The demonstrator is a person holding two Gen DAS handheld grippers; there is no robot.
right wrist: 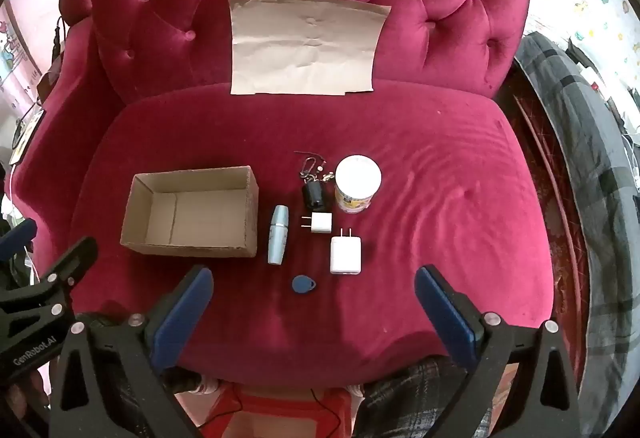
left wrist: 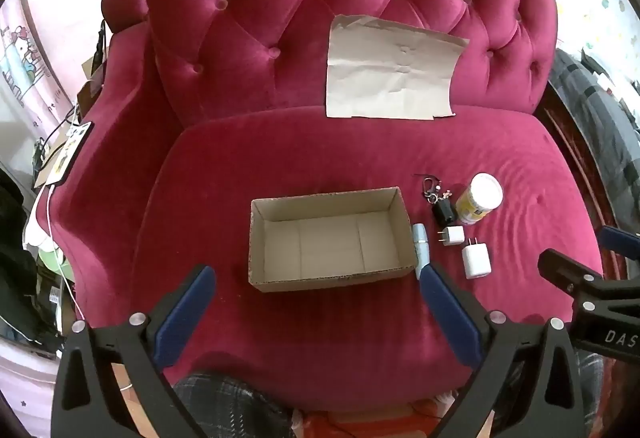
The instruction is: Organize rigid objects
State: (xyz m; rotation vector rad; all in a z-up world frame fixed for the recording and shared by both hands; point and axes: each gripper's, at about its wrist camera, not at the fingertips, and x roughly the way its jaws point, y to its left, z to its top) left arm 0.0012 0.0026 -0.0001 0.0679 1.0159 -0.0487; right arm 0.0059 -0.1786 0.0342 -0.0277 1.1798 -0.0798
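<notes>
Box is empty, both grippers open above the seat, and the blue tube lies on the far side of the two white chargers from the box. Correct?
Not quite. The blue tube lies right beside the cardboard box, between it and the white chargers, as the right wrist view shows. The box is empty, and the left gripper and right gripper are open.

On the seat: 1 cardboard box (right wrist: 192,212), 2 white chargers (right wrist: 345,249), 1 blue tube (right wrist: 278,234), 1 bottle (right wrist: 357,184), 1 keyring (right wrist: 314,190), 1 blue tag (right wrist: 303,283).

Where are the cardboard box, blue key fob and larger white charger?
cardboard box (right wrist: 192,216): right wrist view, bare inner floor.
blue key fob (right wrist: 303,283): right wrist view, centre of its face.
larger white charger (right wrist: 345,253): right wrist view, middle of its body.
</notes>
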